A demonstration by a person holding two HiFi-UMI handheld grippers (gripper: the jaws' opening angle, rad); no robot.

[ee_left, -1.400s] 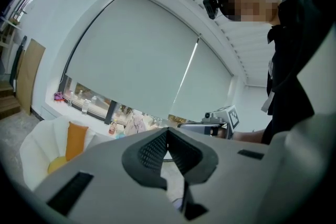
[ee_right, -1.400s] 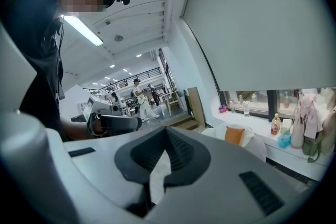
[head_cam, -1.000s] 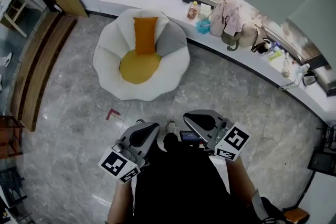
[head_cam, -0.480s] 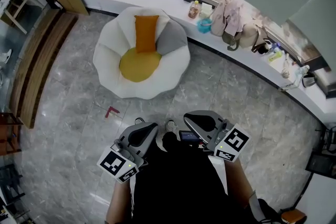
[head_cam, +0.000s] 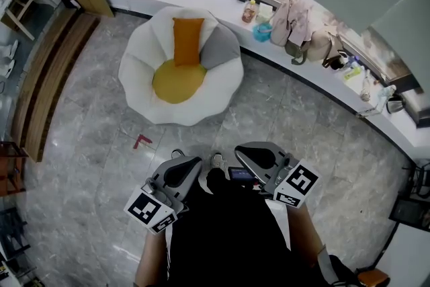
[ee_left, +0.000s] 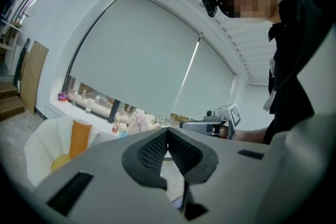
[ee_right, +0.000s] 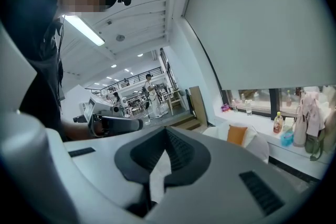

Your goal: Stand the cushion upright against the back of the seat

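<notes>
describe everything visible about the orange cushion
The orange cushion is a plain, oblong pillow, seemingly soft fabric. It stands upright on its short end, leaning on the back of the white petal-shaped chair, its lower edge on the round yellow seat pad. A grey cushion sits close against its right side in the head view.

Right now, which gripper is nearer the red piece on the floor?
Left. The left gripper is just down-right of the red piece in the head view; the right gripper is farther right.
</notes>
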